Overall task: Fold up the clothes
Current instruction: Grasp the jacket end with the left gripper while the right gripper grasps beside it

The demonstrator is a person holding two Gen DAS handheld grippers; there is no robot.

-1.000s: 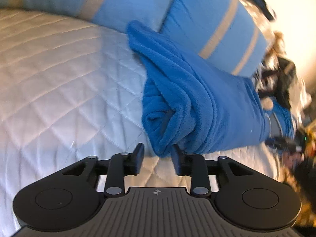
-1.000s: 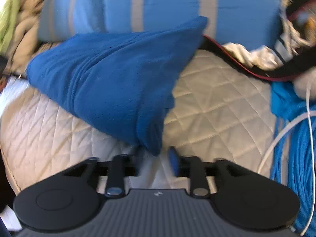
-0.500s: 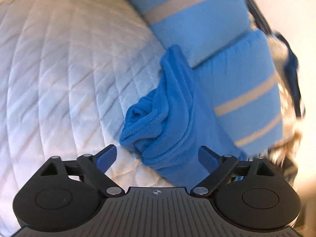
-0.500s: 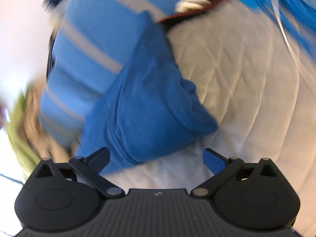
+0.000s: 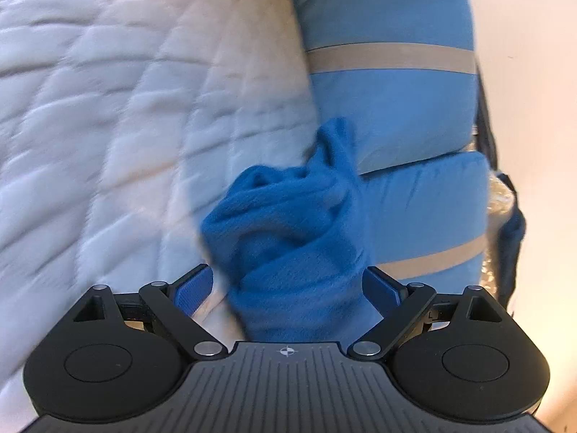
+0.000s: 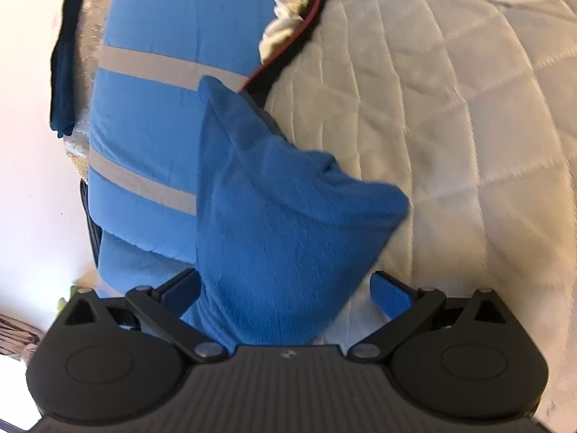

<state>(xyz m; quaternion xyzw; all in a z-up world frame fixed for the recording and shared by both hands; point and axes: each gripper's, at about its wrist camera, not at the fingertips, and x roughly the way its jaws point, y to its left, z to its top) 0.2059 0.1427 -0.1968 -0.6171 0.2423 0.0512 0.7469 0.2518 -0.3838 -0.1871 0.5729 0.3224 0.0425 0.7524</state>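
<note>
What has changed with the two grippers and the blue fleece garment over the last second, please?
Both grippers let go. A second ago the left gripper and right gripper were shut on the blue fleece garment; now both are spread wide with the garment lying loose between the fingers. Both cameras have also rolled, so the scene looks turned. The garment still lies bunched on the white quilt against the striped blue pillows.

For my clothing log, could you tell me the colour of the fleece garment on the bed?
Solid royal blue fleece garment, clearest in the right wrist view.
</note>
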